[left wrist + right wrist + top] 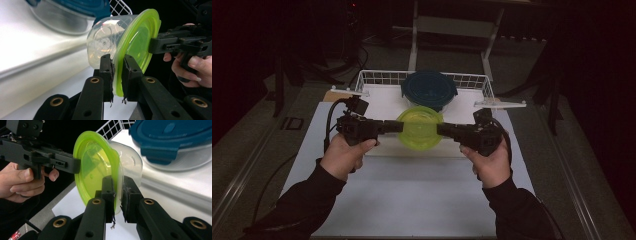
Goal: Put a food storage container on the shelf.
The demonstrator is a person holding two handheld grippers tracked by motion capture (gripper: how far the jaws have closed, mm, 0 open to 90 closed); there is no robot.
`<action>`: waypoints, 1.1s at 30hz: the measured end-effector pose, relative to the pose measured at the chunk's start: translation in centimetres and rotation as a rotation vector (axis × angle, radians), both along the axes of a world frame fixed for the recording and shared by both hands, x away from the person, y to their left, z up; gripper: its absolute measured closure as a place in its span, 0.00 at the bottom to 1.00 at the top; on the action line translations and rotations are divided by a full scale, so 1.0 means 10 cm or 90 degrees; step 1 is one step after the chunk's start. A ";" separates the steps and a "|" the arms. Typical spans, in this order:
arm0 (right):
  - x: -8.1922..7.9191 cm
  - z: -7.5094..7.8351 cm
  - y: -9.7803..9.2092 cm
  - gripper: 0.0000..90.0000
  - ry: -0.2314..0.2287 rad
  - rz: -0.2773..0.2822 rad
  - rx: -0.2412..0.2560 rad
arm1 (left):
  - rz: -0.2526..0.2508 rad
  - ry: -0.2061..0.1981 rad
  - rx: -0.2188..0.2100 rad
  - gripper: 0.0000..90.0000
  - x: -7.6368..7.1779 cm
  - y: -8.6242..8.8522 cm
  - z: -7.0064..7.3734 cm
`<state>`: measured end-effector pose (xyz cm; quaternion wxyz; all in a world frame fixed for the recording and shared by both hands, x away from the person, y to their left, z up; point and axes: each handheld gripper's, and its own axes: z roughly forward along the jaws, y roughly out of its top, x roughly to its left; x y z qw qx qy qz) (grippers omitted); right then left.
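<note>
1. While both hands hold their tools level above the table, the left gripper [396,126] is clamped on the rim of the green lid [420,127] at about 9 o'clock of that lid in the high view; in the left gripper view its two black jaws pinch the lid's edge [117,75] with the rim running between them.
2. Opposite it, the right gripper [443,130] is clamped on the same lid's rim at about 3 o'clock; in the right gripper view the jaws close on the lid's edge [117,192], and the other tool bites the far rim at about 10 o'clock of that picture.
3. That lid sits on a clear plastic tub [105,45], and the pair is held up between the two tools, clear of the table.
4. Behind the tub, at 12 o'clock, stands a second clear container with a dark blue lid [429,88], inside a white wire basket [377,78]; the two containers look very near each other, though whether they touch cannot be told.
5. Under everything lies a white table top [412,195], with a raised white board below the basket.
6. Farther out, the person's left hand [343,155] and right hand [490,162] grip the tool handles, dark sleeves coming in from 6 o'clock.
7. Beyond the table, at 12 o'clock, a pale metal frame [452,25] stands in the dark room.
</note>
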<state>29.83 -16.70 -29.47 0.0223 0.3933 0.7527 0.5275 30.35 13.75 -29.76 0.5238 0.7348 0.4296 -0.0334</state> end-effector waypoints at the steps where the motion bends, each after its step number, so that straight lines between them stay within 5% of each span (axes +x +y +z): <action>1: 0.01 0.02 -0.01 0.90 -0.001 -0.001 0.003 | -0.001 -0.001 0.001 0.88 0.01 -0.01 0.02; 16: 0.31 0.34 -0.10 0.90 -0.021 -0.029 0.008 | -0.004 -0.022 0.006 0.88 0.40 -0.12 0.37; 33: 0.74 0.47 -0.14 0.90 0.001 -0.063 0.002 | 0.007 0.002 0.005 0.88 0.88 -0.21 0.48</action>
